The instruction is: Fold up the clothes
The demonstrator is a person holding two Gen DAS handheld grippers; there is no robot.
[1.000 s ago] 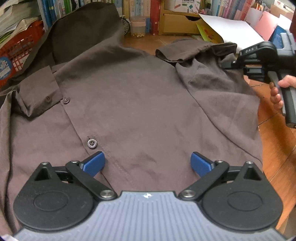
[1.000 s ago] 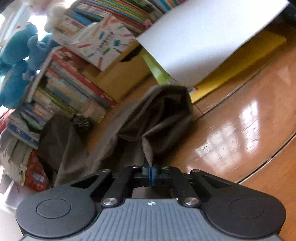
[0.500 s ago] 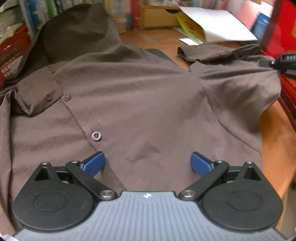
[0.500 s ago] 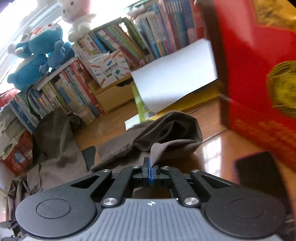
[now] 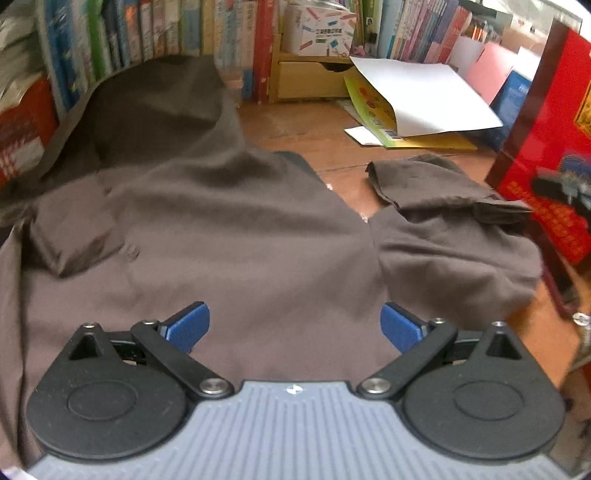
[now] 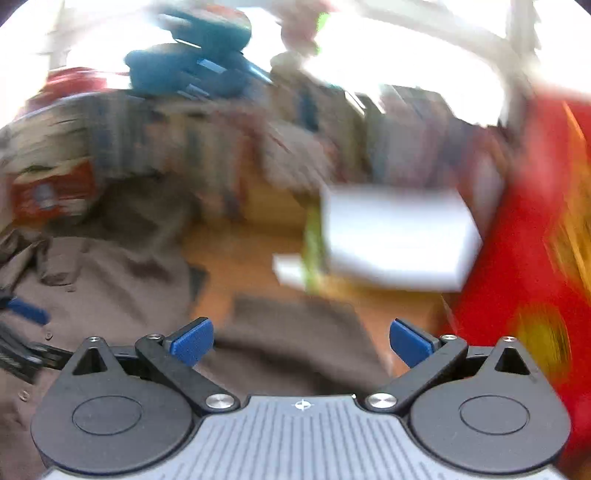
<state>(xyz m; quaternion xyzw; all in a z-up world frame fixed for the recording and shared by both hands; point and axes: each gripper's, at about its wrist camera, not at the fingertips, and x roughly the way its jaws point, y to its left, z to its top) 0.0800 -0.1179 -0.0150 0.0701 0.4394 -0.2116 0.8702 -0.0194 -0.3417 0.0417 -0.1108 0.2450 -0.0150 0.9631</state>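
A dark brown button shirt [image 5: 240, 240] lies spread on the wooden surface [image 5: 314, 136], its far part draped up against the books. Its right sleeve [image 5: 443, 229] lies folded and loose beside the body. My left gripper [image 5: 293, 326] hovers open over the shirt's near part, with nothing between its blue pads. In the blurred right wrist view, my right gripper [image 6: 301, 341] is above the sleeve [image 6: 295, 332]. Its jaws are opening wide and hold nothing. The shirt body [image 6: 92, 288] shows to its left, where a blue pad [image 6: 26, 310] of the left gripper also shows.
A tall red box [image 5: 546, 147] stands just right of the sleeve. A white sheet on a yellow booklet [image 5: 417, 96] lies behind it. Rows of books [image 5: 147, 33] and a small wooden drawer box [image 5: 306, 77] line the back.
My right gripper was shut on the sleeve's edge; it has let go, opened wide, and risen while rolling upright. The sleeve now lies loose. The left gripper has drawn back and up a little.
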